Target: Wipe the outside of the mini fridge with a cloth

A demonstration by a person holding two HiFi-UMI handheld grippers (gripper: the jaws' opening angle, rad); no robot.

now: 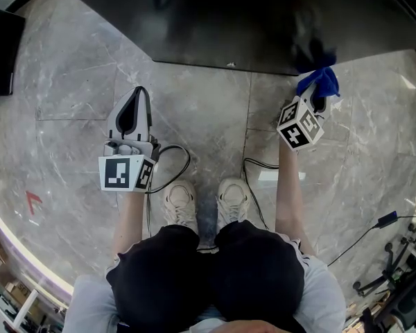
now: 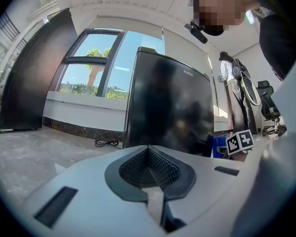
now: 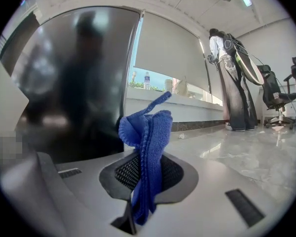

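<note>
The black mini fridge [image 1: 263, 19] stands on the marble floor in front of me; its glossy door fills the middle of the left gripper view [image 2: 170, 112] and the left of the right gripper view [image 3: 74, 88]. My right gripper [image 1: 317, 99] is shut on a blue knitted cloth [image 1: 319, 82], held close to the fridge's front right corner. The cloth [image 3: 147, 152] sticks up between the shut jaws. My left gripper [image 1: 133, 109] is shut with nothing in it, a little back from the fridge's front.
My shoes [image 1: 204, 203] stand between the two grippers. Cables [image 1: 173, 168] trail on the floor. A dark cabinet [image 2: 32, 78] stands at the left. A person [image 3: 232, 83] and office chairs [image 3: 276, 98] are at the far right, with a black cord [image 2: 106, 142] by the fridge.
</note>
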